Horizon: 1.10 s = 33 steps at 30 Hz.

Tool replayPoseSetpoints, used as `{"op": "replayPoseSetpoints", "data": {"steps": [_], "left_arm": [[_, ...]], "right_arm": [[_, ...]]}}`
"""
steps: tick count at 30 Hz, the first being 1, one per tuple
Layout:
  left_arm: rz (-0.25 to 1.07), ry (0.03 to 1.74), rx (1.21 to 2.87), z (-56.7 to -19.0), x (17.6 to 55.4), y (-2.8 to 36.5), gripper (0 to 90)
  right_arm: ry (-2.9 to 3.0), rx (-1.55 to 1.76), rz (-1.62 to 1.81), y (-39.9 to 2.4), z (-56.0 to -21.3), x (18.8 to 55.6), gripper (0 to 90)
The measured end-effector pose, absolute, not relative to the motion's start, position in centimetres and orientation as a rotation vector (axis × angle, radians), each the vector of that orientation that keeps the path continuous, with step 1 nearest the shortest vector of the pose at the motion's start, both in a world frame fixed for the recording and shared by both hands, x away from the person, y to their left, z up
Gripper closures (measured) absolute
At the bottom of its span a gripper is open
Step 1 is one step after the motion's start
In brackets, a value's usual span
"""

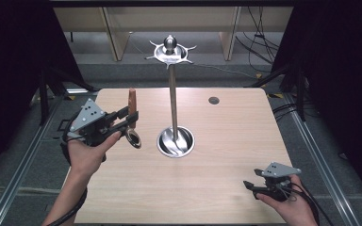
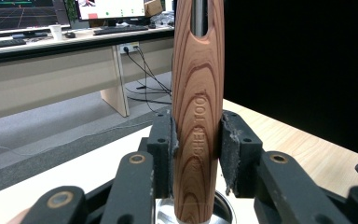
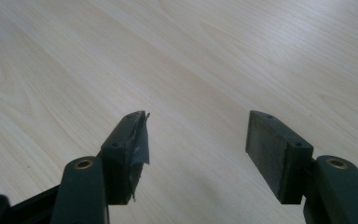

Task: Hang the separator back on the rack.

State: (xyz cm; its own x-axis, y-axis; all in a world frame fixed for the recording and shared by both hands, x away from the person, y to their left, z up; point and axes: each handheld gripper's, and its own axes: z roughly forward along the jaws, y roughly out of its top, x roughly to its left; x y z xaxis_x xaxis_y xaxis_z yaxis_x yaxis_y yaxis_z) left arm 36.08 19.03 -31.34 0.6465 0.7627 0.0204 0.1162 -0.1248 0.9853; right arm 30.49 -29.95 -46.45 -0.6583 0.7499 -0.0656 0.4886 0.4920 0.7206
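Note:
My left gripper (image 1: 131, 118) is shut on a kitchen utensil with a brown wooden handle (image 1: 132, 100), held upright over the table's left side. Its round metal end (image 1: 134, 138) hangs below the jaws. In the left gripper view the wood-grained handle (image 2: 198, 107) stands between the two pads, with a metal ring (image 2: 193, 212) at its foot. A tall metal utensil stand (image 1: 172, 89) rises from a round steel base (image 1: 175, 142) at the table's middle, topped by a hooked disc (image 1: 170, 51). My right gripper (image 1: 250, 186) rests low at the front right, open, nothing between its fingers (image 3: 123, 154).
The light wooden table (image 1: 226, 141) has a small dark round hole (image 1: 213, 100) at the back right. Beyond the far edge are table legs and cables on a grey floor. In the left gripper view a desk with monitors (image 2: 107, 9) stands in the background.

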Motion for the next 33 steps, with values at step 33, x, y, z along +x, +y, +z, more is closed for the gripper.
{"op": "replayPoseSetpoints", "data": {"steps": [33], "left_arm": [[0.63,0.699,1.647,-29.8,37.5,18.9,66.9]], "right_arm": [[2.354,1.053,0.981,-29.9,-46.5,30.4,39.1]]}}
